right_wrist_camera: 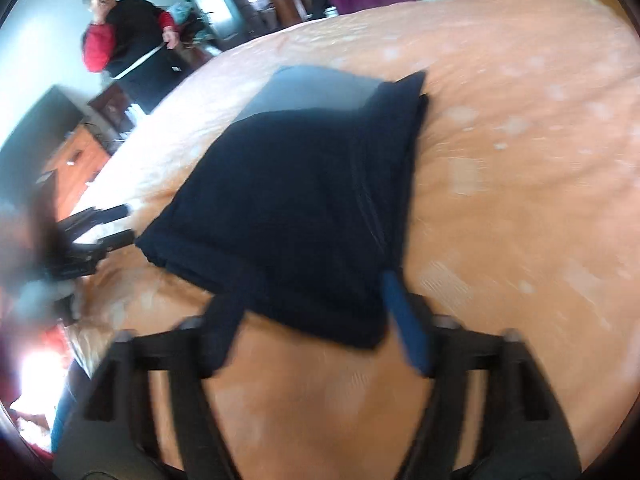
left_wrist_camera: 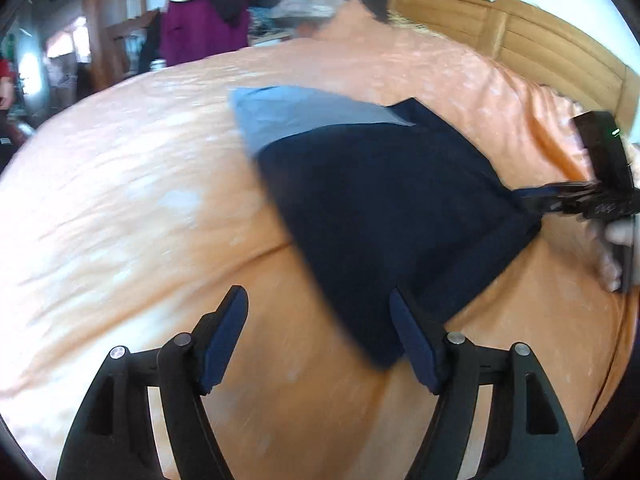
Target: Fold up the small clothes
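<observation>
Bare orange bedspread (left_wrist_camera: 120, 208) rings the folded navy garment (left_wrist_camera: 380, 208); wooden headboard (left_wrist_camera: 540, 40) bounds the far edge

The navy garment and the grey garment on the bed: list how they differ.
The navy garment is very dark, while the grey garment is pale blue-grey. The navy garment lies on top and covers part of the grey garment, which shows only at the far side. The navy garment shows a much larger area and sits closer to both grippers, the left gripper and the right gripper. Both lie flat on the orange bedspread.
</observation>
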Demonstrator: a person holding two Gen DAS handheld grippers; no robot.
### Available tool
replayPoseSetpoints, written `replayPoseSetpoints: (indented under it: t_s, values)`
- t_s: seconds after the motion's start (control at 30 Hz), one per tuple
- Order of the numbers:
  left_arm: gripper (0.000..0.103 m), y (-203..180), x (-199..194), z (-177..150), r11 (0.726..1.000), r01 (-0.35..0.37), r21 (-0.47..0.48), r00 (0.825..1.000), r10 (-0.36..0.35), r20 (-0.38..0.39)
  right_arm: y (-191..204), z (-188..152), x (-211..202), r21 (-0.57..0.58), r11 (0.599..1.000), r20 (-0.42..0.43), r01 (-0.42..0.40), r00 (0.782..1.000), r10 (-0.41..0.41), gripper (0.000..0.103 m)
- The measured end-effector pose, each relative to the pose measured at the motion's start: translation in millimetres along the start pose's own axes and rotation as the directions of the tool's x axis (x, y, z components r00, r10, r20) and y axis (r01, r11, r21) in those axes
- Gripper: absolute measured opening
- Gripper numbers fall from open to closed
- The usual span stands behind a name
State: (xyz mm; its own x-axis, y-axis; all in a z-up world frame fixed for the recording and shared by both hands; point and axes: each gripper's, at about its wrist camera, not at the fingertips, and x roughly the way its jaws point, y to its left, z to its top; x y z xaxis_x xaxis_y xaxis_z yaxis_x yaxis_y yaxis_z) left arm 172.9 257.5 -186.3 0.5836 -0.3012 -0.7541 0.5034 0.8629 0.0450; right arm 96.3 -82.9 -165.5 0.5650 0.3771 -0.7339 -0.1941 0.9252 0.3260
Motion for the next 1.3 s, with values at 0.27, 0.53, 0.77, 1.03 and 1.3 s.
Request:
replayPoseSetpoints:
  t_s: [0.27,0.53,0.77,1.03,1.3]
  values:
    - [0.085,54,-39,-58,0.933,-0.148,-0.327,0.988,0.127,-0.085,-2,-48,-49,0.137,0.977,0.0,0.165,0.986,-0.166,0.086]
    - [0.087,9,-24,-26,0.941,-0.094,-0.324,0.994,0.069,-0.089,20,27,15,0.189,0.966,-0.117,0.179,0.98,-0.159,0.094]
    - [0.091,-9,-9,-45,0.951,-0.145,-0.273,0.982,0.104,-0.158,43,-16,-22,0.017,0.954,-0.024,0.299,0.954,-0.298,0.094]
    - [0.103,-16,4,-55,0.942,-0.192,-0.275,0.969,0.138,-0.202,-5,-77,-17,0.037,0.912,-0.114,0.409,0.908,-0.402,0.1]
    - [0.103,-10,15,-51,0.887,-0.245,-0.391,0.963,0.177,-0.201,-20,-75,-2,0.06,0.919,-0.155,0.389,0.913,-0.376,0.103]
